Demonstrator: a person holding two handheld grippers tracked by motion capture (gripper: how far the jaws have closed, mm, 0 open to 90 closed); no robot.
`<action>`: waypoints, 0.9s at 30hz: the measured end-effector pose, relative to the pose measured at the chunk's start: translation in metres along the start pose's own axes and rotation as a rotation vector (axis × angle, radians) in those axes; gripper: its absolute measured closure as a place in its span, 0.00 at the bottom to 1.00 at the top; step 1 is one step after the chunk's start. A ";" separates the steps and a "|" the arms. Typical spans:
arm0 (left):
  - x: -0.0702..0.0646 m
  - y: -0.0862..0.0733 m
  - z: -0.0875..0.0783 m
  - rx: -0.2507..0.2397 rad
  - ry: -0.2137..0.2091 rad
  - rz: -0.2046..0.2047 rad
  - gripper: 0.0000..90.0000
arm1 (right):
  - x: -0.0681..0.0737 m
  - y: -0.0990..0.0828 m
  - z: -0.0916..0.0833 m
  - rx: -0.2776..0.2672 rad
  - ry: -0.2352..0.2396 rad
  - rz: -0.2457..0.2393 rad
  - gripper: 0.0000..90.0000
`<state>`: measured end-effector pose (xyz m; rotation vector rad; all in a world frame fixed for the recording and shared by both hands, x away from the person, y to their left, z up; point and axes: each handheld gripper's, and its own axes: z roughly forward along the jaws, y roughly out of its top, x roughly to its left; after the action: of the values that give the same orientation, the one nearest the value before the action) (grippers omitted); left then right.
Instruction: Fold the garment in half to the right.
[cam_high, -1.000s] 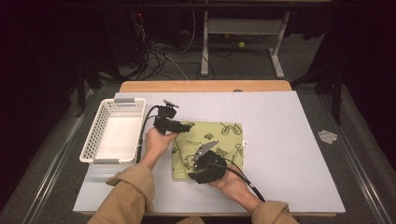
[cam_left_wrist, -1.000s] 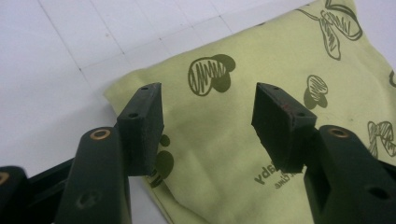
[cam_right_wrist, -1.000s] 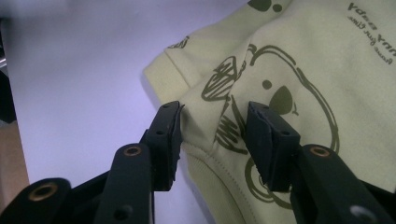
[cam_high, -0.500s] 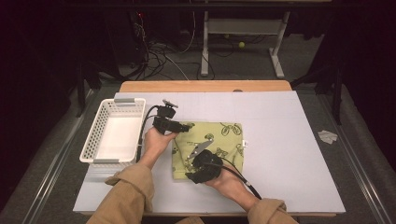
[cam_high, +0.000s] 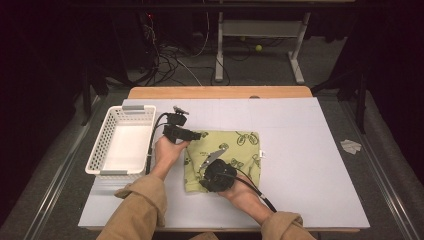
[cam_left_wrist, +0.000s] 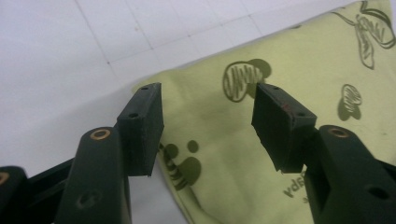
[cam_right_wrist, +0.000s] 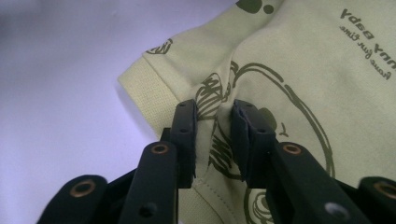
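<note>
A fold of the green cloth (cam_right_wrist: 299, 70) is being pinched, jaws just closing, by the right hand-held gripper (cam_right_wrist: 215, 135) at 6 o'clock for lifting, w/ the left hand-held gripper (cam_left_wrist: 208, 126) held wide over its 9 o'clock edge, ready.

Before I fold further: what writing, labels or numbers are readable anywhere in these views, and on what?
"...nny Baby": printed upside down on the green garment, right gripper view; the first letters are cut off at the frame edge.
Smaller script line under it: too blurred to read.
Mirrored print between the left gripper's jaws on the garment: partly hidden, unreadable.
White basket: no text visible.
</note>
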<state>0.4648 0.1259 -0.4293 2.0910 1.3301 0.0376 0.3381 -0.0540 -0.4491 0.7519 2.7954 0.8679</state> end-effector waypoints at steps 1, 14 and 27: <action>0.000 0.000 0.000 0.000 -0.007 -0.004 0.45 | 0.000 0.000 0.000 0.000 -0.006 -0.013 0.82; 0.010 -0.001 0.005 0.034 0.028 -0.017 0.45 | -0.003 -0.007 -0.009 -0.032 0.021 -0.028 0.96; 0.020 -0.005 0.016 0.069 -0.006 -0.065 0.51 | -0.007 -0.015 -0.016 -0.061 0.057 0.008 0.96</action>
<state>0.4762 0.1361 -0.4506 2.1019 1.4138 -0.0427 0.3342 -0.0759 -0.4444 0.7412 2.8029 0.9863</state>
